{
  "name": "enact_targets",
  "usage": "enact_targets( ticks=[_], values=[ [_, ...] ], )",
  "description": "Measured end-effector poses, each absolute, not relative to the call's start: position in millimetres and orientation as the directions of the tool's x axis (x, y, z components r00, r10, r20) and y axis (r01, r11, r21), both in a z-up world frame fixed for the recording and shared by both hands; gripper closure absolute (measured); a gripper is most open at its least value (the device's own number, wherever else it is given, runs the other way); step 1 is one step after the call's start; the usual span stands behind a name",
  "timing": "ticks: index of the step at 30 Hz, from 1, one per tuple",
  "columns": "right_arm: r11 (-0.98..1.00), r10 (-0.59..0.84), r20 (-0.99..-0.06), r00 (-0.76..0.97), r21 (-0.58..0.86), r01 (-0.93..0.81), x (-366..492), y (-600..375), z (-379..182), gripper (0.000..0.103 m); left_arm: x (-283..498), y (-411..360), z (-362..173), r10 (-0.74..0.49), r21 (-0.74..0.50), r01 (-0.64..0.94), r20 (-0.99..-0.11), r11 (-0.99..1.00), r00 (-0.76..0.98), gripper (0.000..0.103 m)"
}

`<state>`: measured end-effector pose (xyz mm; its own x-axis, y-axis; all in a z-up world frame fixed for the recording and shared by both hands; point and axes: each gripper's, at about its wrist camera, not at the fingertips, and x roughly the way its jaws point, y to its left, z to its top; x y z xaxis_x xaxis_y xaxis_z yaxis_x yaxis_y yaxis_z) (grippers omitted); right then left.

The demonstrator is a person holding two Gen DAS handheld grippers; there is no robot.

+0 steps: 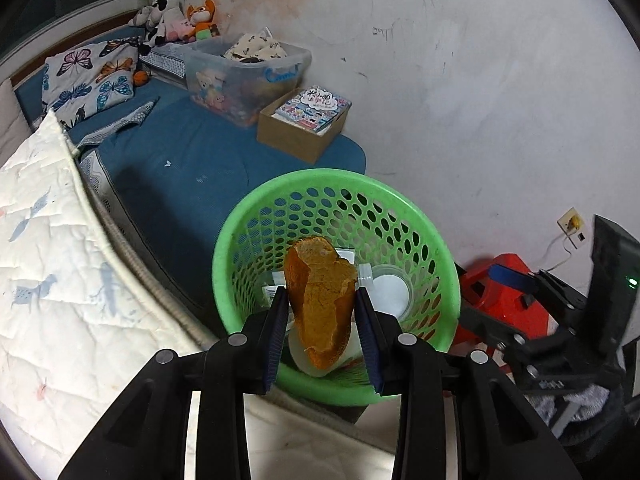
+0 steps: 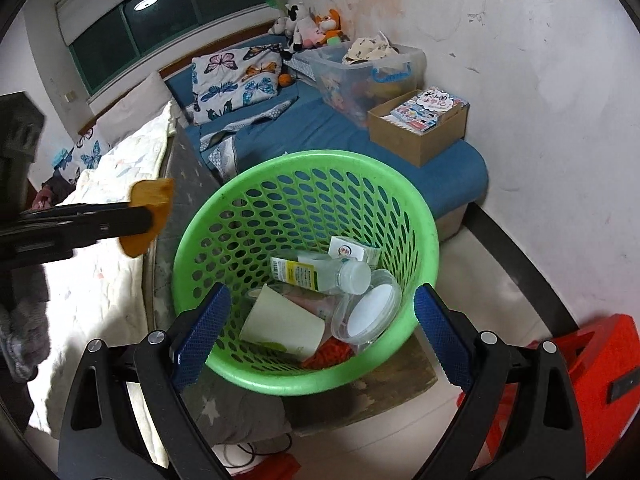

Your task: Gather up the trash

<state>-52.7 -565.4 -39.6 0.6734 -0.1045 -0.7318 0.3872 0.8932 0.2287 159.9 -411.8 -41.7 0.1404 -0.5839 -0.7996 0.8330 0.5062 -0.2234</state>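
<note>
Orange peel (image 1: 322, 300) half masking cup (image 1: 308, 356) in green basket (image 1: 240, 240)

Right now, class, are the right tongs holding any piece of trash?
No: the right tongs stand wide open and empty above the green basket, while the left tongs grip the orange peel.

Left tool (image 1: 321, 312) grips orange peel (image 1: 322, 300) over green basket (image 1: 248, 248).

Blue bed (image 2: 448, 168) with cardboard box (image 2: 416, 136), clear bin (image 2: 360, 68), perhaps pillows.
</note>
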Motion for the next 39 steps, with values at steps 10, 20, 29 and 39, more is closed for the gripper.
enact_targets(
  ticks=[10, 20, 29, 39],
  values=[
    [0.888, -0.08, -0.719, 0.69, 0.262, 0.377, -57.4, -557.8, -41.0, 0.011, 158.2, -424.2, -55.8, -0.568, -0.222, 0.82, -0.81, 0.528, 0.146, 0.052],
    [0.899, -0.078, -0.706, 0.704, 0.255, 0.355, -60.3, -536.4, -31.7, 0.011, 161.6, -396.6, -44.0, -0.575, -0.208, 0.795, -0.792, 0.571, 0.206, 0.038],
    [0.925, -0.034, -0.685, 0.728, 0.254, 0.283, -58.9, -498.1, -12.1, 0.011, 149.5, -318.3, -8.3, -0.592, -0.177, 0.744, -0.731, 0.644, 0.339, 0.028],
    [0.955, 0.05, -0.677, 0.734, 0.247, 0.162, -39.2, -424.0, 10.1, 0.01, 135.4, -199.1, 17.0, -0.501, -0.106, 0.597, -0.671, 0.795, 0.547, 0.012]
  ],
)
